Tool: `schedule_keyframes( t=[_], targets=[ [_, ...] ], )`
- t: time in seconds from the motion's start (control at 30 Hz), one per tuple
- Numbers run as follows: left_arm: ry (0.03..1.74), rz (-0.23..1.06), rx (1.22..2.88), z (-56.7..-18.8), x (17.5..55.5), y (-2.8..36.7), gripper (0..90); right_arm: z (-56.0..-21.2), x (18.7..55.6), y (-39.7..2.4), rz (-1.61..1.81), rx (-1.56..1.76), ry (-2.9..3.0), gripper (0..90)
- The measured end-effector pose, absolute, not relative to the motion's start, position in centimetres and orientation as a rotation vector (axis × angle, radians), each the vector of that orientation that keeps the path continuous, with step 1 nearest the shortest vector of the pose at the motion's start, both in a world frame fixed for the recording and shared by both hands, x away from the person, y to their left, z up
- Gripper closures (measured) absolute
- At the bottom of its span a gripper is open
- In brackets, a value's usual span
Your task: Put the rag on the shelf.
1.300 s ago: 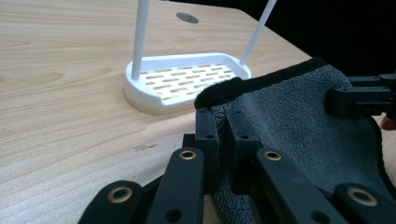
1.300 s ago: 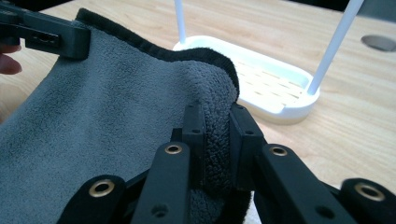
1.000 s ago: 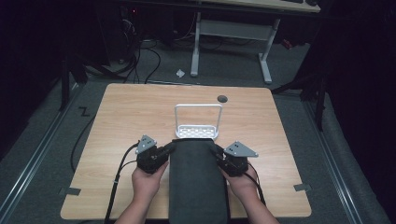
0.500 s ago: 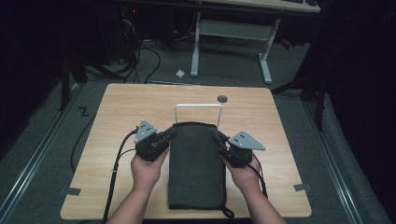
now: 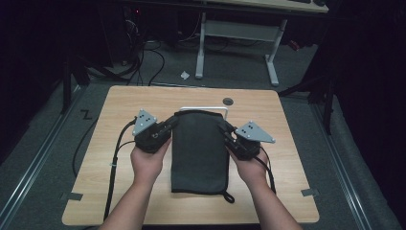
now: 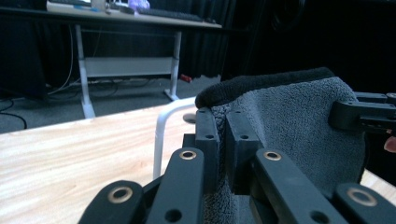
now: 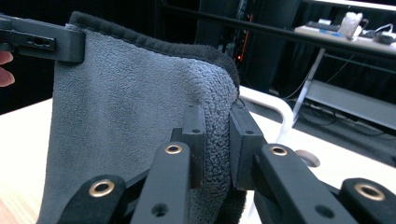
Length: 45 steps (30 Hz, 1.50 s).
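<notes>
A dark grey towel (image 5: 199, 151) hangs lengthwise toward the person, top corners pinched by the left gripper (image 5: 168, 125) and right gripper (image 5: 229, 132).

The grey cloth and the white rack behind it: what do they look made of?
Grey cloth: soft microfibre or terry-like fabric, matte; a looped, nubby pile shows, with a darker bound edge. White rack: probably painted or coated metal tube; smooth, slightly glossy, with a rounded bend. Plastic cannot be ruled out.

We are seeing the dark towel (image 5: 200, 151) covering most of the white rack (image 5: 203, 109) on the desk (image 5: 119, 103), while its lower rack part is staying hidden.
</notes>
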<state>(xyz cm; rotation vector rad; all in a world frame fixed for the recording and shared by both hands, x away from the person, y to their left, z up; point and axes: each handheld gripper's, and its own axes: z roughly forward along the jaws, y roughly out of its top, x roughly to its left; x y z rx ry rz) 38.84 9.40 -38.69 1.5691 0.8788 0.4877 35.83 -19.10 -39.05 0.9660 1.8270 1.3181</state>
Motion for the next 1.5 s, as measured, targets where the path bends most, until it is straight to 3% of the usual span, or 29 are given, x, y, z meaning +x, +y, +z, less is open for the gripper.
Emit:
schedule_keyframes(
  t=[1.13, 1.5],
  targets=[
    [0.778, 0.595, 1.495, -32.6, 40.9, 9.6, 85.5, -32.9, 38.2, -18.8, 1.355, 0.907, 1.699, 79.6],
    [0.777, 0.609, 1.531, -31.6, 44.5, 8.7, 85.7, -32.4, 40.8, -19.4, 1.334, 0.953, 1.716, 79.6]
  ],
)
